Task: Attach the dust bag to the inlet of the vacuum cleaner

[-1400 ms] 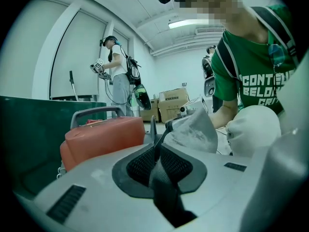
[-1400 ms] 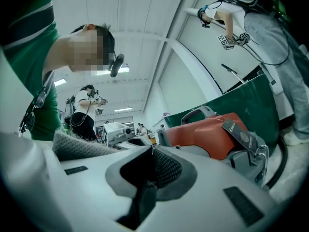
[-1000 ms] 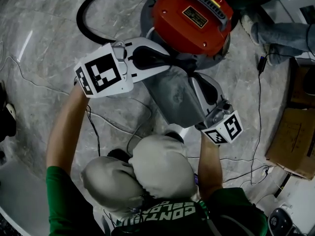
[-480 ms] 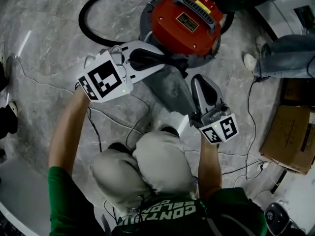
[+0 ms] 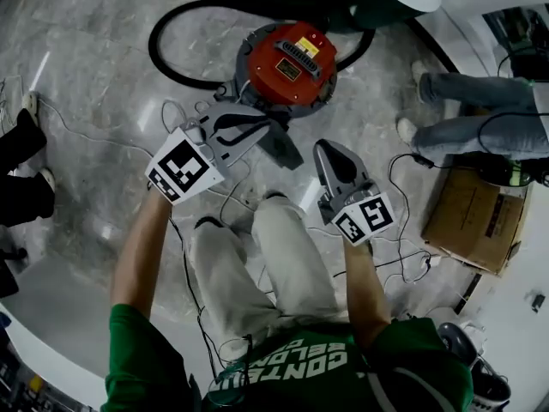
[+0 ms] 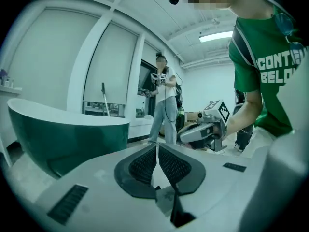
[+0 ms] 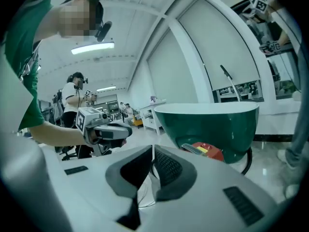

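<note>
Left gripper (image 6: 157,147): jaws drawn together, only a hairline slit between the ribbed black pads; nothing gripped, nothing touched.
Right gripper (image 7: 153,150): jaws likewise closed to a sliver; empty, clear of all objects.
Dust bag (image 5: 283,148): dark grey, soft, flat oblong on the floor, one end at the vacuum's base; attachment to the inlet not discernible. Lies below and between the two grippers, held by neither.
Vacuum cleaner (image 5: 290,63): round drum, glossy red lid with black handle and yellow label; grey rim below.
Hose (image 5: 171,58): black, smooth, looped in an arc to the left of the drum.
Floor (image 5: 86,118): polished grey marble, veined; thin cables strewn across.
Bathtub (image 7: 212,122): green oval shell, white rim, just behind the vacuum.
Gripper bodies: smooth white plastic, marker cube at each rear end.
Arm pose: both bare forearms stretched forward from green sleeves; grippers near level, noses slightly down, angled toward each other above the bag.
</note>
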Motion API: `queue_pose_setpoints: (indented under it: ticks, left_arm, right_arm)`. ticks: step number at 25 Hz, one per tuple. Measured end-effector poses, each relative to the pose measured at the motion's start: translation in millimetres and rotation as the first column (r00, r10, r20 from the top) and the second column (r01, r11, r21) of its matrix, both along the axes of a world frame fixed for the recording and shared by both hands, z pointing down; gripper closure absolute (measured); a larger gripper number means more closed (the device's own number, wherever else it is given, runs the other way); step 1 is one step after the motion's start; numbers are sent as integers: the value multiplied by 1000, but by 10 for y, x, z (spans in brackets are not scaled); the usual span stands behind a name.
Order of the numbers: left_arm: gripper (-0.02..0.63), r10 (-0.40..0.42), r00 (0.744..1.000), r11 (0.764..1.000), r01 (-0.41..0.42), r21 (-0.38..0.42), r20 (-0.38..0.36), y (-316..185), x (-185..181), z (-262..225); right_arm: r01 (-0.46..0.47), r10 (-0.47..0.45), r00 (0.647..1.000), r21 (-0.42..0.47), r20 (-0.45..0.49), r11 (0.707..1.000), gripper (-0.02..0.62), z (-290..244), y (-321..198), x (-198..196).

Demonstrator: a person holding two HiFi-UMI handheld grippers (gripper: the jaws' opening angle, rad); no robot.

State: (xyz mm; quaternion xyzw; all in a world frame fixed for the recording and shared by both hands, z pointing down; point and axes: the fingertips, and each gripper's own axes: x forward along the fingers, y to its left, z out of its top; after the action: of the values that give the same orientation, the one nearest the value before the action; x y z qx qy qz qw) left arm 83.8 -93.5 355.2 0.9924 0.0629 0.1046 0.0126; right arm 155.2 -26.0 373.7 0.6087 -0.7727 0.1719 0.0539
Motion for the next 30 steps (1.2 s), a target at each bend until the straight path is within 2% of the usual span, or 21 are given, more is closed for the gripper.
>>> queue_pose_setpoints:
  ticks: [3,9,16,22,26,30]
  left_arm:
    - [598,-77,997,994,78,-71,22,29,-182,-571]
    - [601,-218,975,960,222,-173,43,207,-583,-1973]
    - [601,-312,948,911,317,-265,61,308,-1066,-3347]
    - [603,-336,942,893,319,-318,2,594,-1620,-4169]
    - [603,-350,936,887,323,-331,-26,558,-1614,-4414]
    - [603,-396,917,868,357,-344,-48,582,-1642,-4578]
  right_arm:
    - [30,-30,1000,-24,-2,999,577,-658,-17,-112]
    - [82,-86,995,-74,-57,994,579,-2135,2,-393]
    - [73,-74,997,-45,-21,996,588,-3675,-53,-793]
    - [112,-113,993,-18,-30,993,588,-4539,270,-1448]
    - [114,-115,993,-12,-40,993,588,-4805,261,-1444]
    - [104,-104,994,-13,-36,994,588,-4951,323,-1395]
